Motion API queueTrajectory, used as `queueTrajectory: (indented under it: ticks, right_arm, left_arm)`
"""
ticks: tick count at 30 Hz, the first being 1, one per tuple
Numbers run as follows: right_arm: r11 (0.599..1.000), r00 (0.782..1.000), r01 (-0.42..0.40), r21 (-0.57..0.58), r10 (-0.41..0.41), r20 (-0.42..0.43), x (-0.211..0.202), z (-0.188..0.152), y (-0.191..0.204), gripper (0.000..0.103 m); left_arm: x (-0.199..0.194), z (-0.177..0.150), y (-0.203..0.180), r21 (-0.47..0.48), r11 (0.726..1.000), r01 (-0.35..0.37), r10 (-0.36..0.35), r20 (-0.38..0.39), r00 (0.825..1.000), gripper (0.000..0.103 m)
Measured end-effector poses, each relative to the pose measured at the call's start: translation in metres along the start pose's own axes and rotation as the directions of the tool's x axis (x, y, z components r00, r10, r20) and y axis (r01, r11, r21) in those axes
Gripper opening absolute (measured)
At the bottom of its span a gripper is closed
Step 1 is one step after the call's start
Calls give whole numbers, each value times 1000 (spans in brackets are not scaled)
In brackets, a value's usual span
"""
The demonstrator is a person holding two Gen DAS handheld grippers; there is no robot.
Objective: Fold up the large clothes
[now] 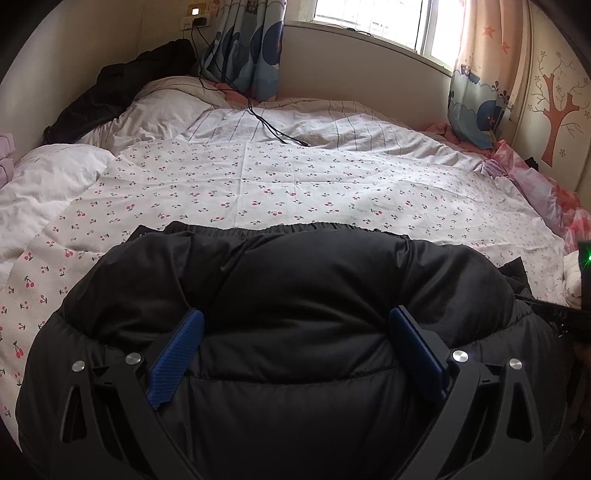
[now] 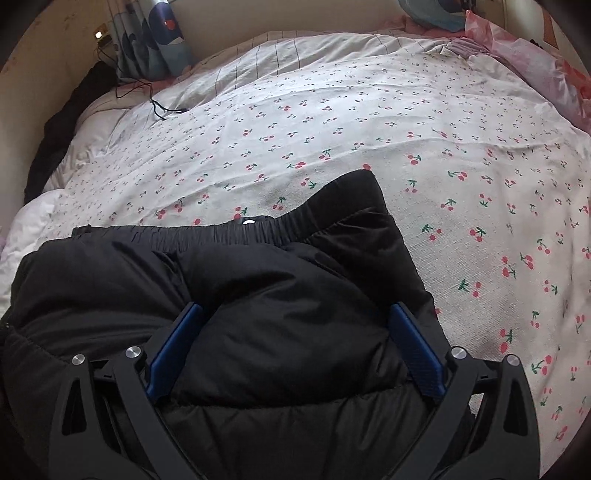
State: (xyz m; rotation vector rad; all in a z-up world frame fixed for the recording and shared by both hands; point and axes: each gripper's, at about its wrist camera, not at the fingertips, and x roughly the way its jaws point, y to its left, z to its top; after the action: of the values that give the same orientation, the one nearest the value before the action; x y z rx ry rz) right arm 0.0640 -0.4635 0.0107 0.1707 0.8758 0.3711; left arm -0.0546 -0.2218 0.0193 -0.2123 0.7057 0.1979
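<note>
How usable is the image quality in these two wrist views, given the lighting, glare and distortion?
Left wrist: the window is blown out and the black padded garment loses fold detail. Right wrist: even light, the cherry-print sheet is sharp, and the garment stays dark. Both: strong fisheye bending and black corner vignette.

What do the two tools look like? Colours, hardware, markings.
The tools match. The left tool and right tool each have a black linkage frame with teardrop cutouts, silver round pivot bolts, and two flat blue ribbed fingers. No markings, cables or sleeves visible.
</note>
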Motion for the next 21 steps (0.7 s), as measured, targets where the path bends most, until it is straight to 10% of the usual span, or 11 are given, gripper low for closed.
queueTrajectory:
  ticks: [8,10,13,18,21]
  right_arm:
    - [999,990,-9,-47,16,140,-30,36,26,96]
    - [992,997,79,-100,-78,14,15,26,27,96]
    - [999,997,11,-39,-14,-73,32,27,15,96]
    - [993,993,-111,-35,110,-35,-43,12,8,96]
    - [986,986,-168,5,168,-5,-109,-28,-19,96]
  left_arm:
    - [0,-1,0,3,1000,2,-2,8,1000,96]
    - [0,0,1,-9,1000,17,-17,5,1000,96]
    - [4,1,3,-22,999,37,-37,-18,999,96]
    - [-27,13,44,-137,949,283,-295,-79,952,96]
    - [-90,16,100,-196,931,307,-312,5,950,96]
